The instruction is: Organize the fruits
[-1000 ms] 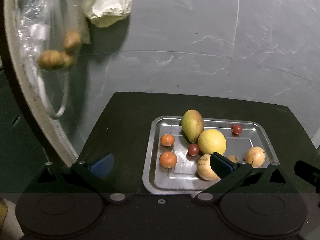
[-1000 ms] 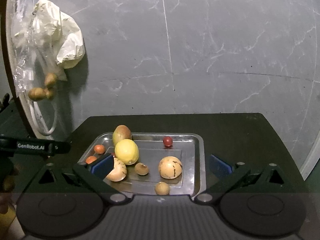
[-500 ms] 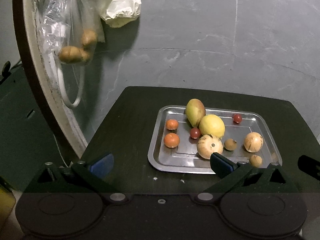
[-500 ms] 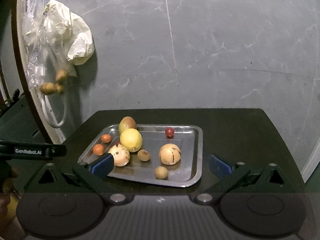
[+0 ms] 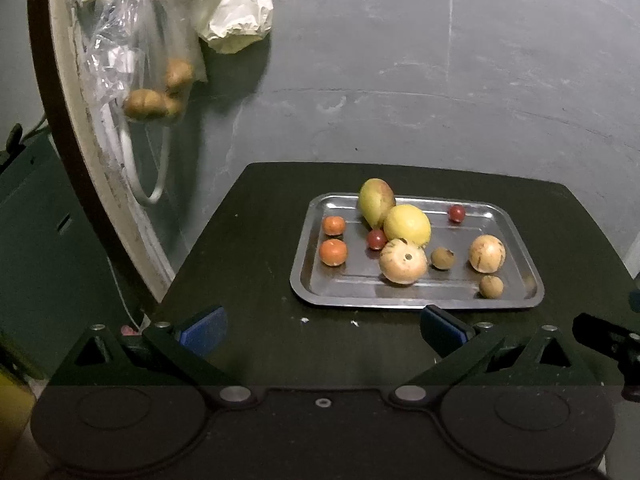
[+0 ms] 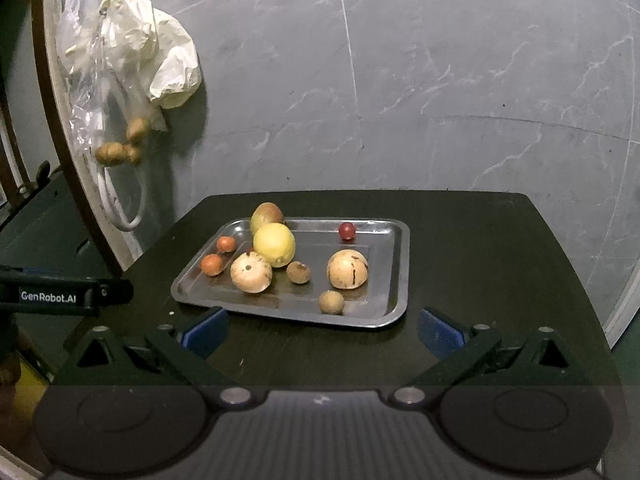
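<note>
A metal tray (image 5: pixel 308 280) (image 6: pixel 400 280) sits on a dark table (image 5: pixel 248 248) (image 6: pixel 480 248). It holds a mango (image 5: pixel 375 201) (image 6: pixel 266 214), a yellow lemon (image 5: pixel 407 225) (image 6: pixel 274 244), two striped pale melons (image 5: pixel 402 261) (image 6: pixel 347 269), two small oranges (image 5: pixel 333 251) (image 6: pixel 212 264), two red cherry tomatoes (image 5: pixel 456 213) (image 6: pixel 346 230) and two small brown fruits (image 5: pixel 443 257) (image 6: pixel 331 301). My left gripper (image 5: pixel 324 326) is open, empty, hovering short of the tray's near edge. My right gripper (image 6: pixel 322 326) is open and empty too, just before the tray.
Plastic bags (image 5: pixel 168 20) (image 6: pixel 132 60) with brown lumps hang on the grey marbled wall at the left, beside a pale curved frame (image 5: pixel 80 120). The other gripper's black body (image 6: pixel 60 294) shows at the left in the right wrist view.
Both grippers have pulled back and up from the tray, so it looks smaller and farther off. Nothing on the tray has moved.
</note>
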Tool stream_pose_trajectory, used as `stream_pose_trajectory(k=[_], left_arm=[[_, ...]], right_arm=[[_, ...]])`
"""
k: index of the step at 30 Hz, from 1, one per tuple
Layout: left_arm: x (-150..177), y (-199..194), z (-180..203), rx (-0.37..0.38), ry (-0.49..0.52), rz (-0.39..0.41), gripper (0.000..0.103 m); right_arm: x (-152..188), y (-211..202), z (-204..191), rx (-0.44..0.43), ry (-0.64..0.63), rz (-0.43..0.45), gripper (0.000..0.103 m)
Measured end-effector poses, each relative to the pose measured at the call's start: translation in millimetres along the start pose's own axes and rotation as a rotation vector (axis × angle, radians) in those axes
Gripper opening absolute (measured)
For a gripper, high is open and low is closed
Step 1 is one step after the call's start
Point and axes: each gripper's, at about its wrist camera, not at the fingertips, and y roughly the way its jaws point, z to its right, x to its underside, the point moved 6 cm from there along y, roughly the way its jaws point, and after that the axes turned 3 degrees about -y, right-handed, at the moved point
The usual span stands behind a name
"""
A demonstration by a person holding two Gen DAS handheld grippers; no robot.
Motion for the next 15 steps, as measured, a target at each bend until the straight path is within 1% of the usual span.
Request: stream_pose_trajectory(k=[8,15], left_arm=[[9.9,-4.5,-6.5,0.008,0.035,0.011,0.102],[11.1,-1.6,-21.6,0.051,0.052,0.011,0.102]], right_arm=[[7.3,-3.4,-5.8,0.043,0.016,-0.015,0.103],[10.7,-6.3,-21.9,0.082,0.020,-0.028,0.103]])
